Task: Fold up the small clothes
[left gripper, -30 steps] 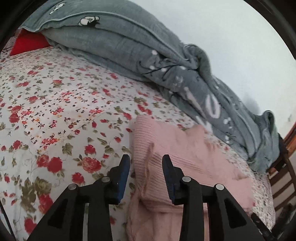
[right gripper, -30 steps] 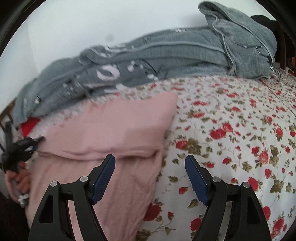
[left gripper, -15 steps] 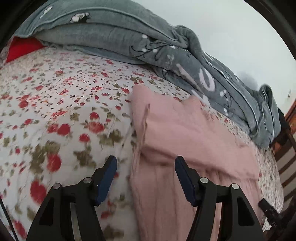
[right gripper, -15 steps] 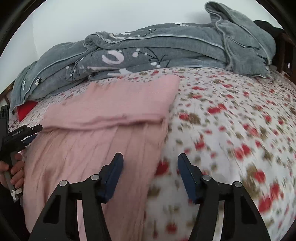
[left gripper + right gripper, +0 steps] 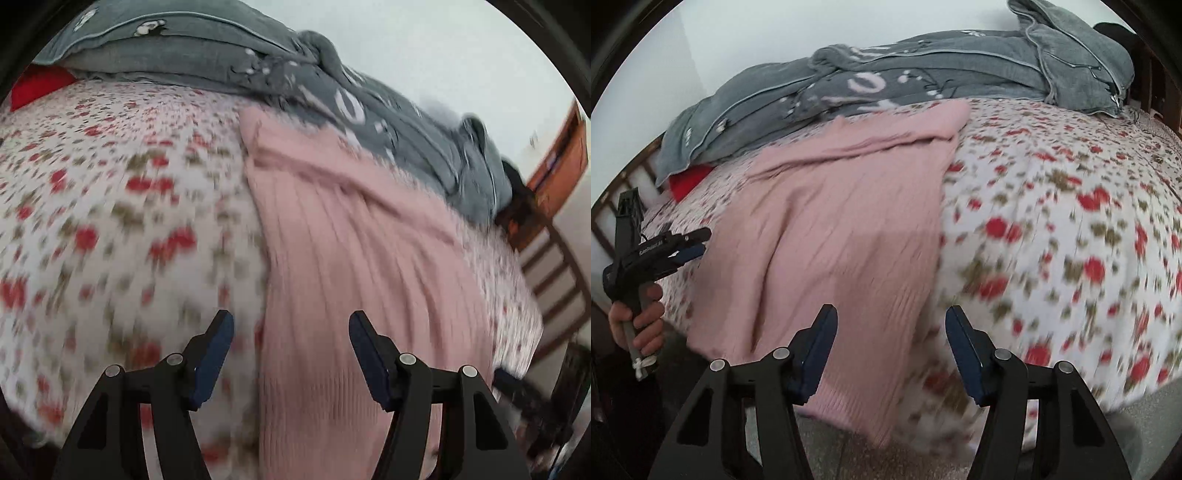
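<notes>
Left wrist view shows the left hand-held gripper (image 5: 291,345) with its jaws standing apart and nothing pinched; they have just been opening, and the near left edge of the pink knitted garment (image 5: 354,266) runs down between them without either pad pressing on it. That garment lies flat on the bed (image 5: 110,206), on the floral sheet, its far end already turned over on itself near the heaped grey blanket (image 5: 369,107), which is pushed to the back, seemingly to leave room for folding.

From the right wrist view, the right hand-held gripper (image 5: 890,341) is likewise parted and empty, its jaws having just been closing somewhat; it hovers over the garment's near right corner, where the hem droops over the edge of the bed. The person's hand (image 5: 639,317) grips the other tool's handle at the far left.

Both tools sit at the near corners, one each side, so I'd guess the hem is about to be lifted and carried toward the folded end.
</notes>
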### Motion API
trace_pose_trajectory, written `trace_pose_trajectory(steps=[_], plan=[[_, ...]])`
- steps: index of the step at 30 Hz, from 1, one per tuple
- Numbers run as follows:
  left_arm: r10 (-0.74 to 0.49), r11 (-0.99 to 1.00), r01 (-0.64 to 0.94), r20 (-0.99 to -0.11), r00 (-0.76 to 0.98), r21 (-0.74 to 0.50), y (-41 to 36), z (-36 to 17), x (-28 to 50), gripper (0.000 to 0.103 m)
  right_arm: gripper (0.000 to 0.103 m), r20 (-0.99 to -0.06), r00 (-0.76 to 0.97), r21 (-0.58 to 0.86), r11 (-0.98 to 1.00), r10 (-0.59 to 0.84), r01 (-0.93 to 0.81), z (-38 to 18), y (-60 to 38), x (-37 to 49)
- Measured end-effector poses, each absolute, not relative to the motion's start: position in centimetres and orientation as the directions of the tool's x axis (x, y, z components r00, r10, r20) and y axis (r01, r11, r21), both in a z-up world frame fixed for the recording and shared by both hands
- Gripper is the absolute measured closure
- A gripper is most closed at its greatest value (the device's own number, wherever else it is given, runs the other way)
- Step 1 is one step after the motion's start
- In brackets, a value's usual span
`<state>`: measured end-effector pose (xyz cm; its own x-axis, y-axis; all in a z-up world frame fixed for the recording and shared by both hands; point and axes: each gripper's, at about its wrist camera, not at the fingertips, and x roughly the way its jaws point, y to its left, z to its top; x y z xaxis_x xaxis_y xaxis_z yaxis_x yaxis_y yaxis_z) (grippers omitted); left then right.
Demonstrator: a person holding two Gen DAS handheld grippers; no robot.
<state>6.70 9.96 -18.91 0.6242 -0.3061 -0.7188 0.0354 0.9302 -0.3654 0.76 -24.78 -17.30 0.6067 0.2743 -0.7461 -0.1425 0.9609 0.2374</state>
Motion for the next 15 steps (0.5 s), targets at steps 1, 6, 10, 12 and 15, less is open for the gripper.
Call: trace_pose_trajectory(steps=[1,6,10,12,15], plan=[[-0.300,0.936,0.044,-0.724,0.621,-0.351,9.6,-18.9,5.7,0.041,0.042,-0.749,0.603,0.234,0.961,0.275,-0.147,-17.6,-24.4,0.3],[-0.288,0.943,0.049,-0.738,0.610,-0.328,8.6,-20.0,2.4,0.041,0.047,-0.751,0.583,0.262,0.951,0.309,-0.166,-19.3,-23.3,-0.7],[-0.213,0.965,0.010,-0.761,0.612,-0.262,7.8,-21.0,2.4,0.057,0.072,-0.773,0.598,0.167,0.977,0.213,-0.132,-20.3,-22.4,-0.2],[-0.199,0.969,0.001,-0.772,0.604,-0.249,7.6,-21.3,2.7,0.074,0.095,-0.768,0.599,0.161,0.974,0.226,-0.162,-20.5,-21.9,-0.2],[-0.166,0.974,-0.016,-0.767,0.619,-0.224,8.0,-20.6,2.7,0.096,0.098,-0.744,0.633,0.137,0.976,0.215,-0.170,-19.8,-22.0,-0.9]])
